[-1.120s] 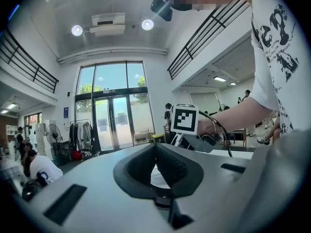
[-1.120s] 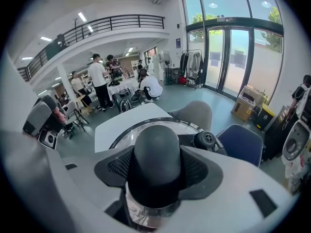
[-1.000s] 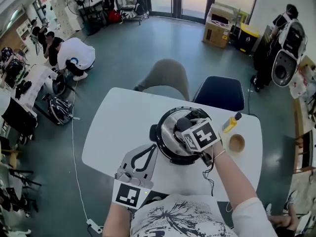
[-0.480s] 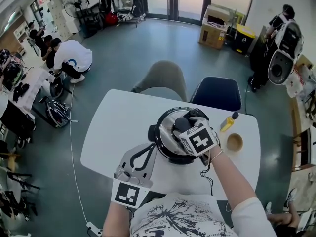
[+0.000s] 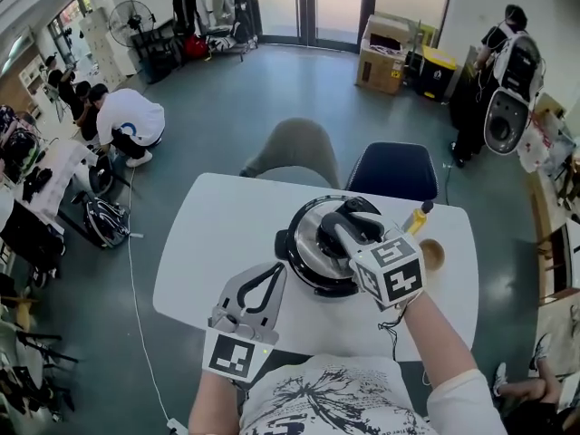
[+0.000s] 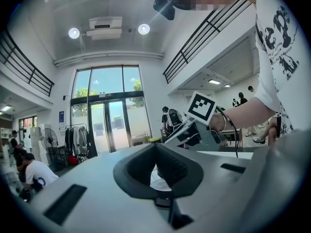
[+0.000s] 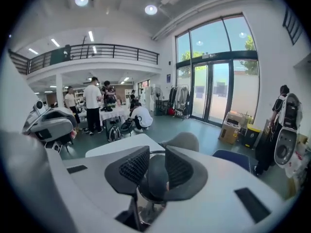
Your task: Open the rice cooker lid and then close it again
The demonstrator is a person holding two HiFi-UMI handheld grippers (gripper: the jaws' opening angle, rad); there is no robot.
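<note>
Grip first: right gripper [image 7: 151, 161], jaws closing around the black knob [image 7: 155, 181] on the lid [image 5: 308, 229] of the rice cooker [image 5: 283, 243], should seat squarely before lifting, while left gripper [image 5: 270, 275] idles beside the cooker, pressed together, empty.

A yellow bottle [image 5: 419, 217] and a brown cup [image 5: 433, 256] stand close together on the white table [image 5: 213, 234].
</note>
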